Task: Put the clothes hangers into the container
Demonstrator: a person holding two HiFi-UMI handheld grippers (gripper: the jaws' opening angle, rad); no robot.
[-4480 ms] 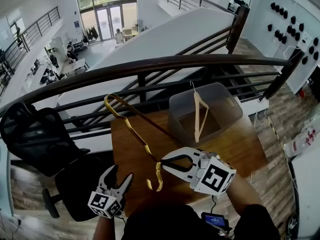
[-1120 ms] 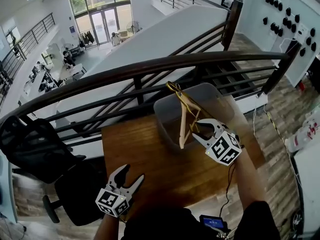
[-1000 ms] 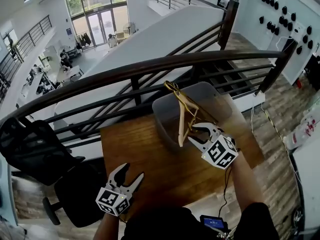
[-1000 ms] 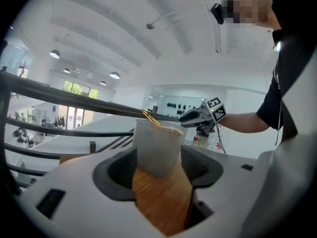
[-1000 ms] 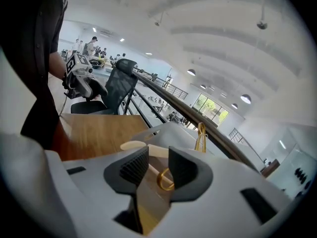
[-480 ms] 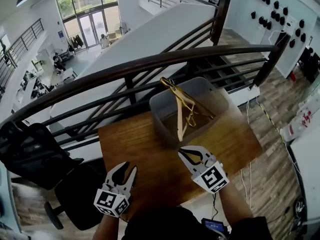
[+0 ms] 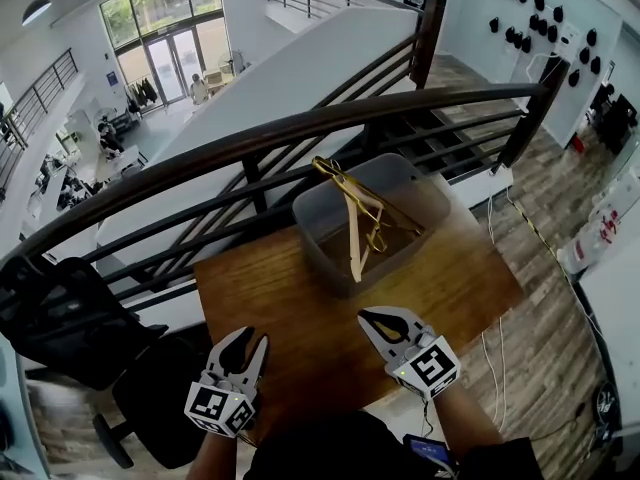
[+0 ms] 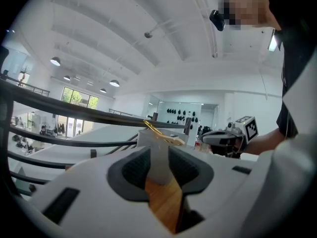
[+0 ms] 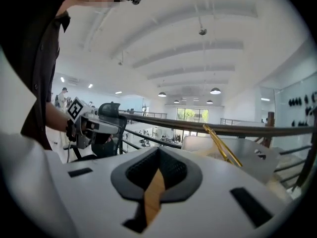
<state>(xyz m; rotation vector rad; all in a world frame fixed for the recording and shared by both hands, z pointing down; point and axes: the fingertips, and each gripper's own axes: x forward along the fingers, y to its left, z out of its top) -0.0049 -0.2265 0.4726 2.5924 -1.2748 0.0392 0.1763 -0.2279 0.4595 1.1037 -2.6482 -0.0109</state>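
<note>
A clear plastic container [image 7: 312, 206] stands at the far side of the wooden table [image 7: 260, 288]. A gold metal hanger [image 7: 345, 183] and a wooden hanger [image 7: 355, 240] lean inside it, their tops above the rim. My right gripper [image 7: 365, 316] hovers near the table's front edge, well short of the container; its jaws have just closed and are shut on nothing. My left gripper [image 7: 252, 340] hangs over the front left corner; its jaws have just been closing, a gap remains and nothing is between them. The gold hanger [image 9: 220, 145] and container [image 9: 257, 157] show ahead in the right gripper view.
A dark curved railing [image 7: 300, 128] runs close behind the table, with an open drop beyond it. A black office chair [image 7: 70, 318] stands left of the table. A cable [image 7: 490, 353] lies on the floor at the right.
My right gripper has drawn back from the container toward the table's near edge and shut, leaving the gold hanger in the container. The left gripper's jaws have narrowed.
</note>
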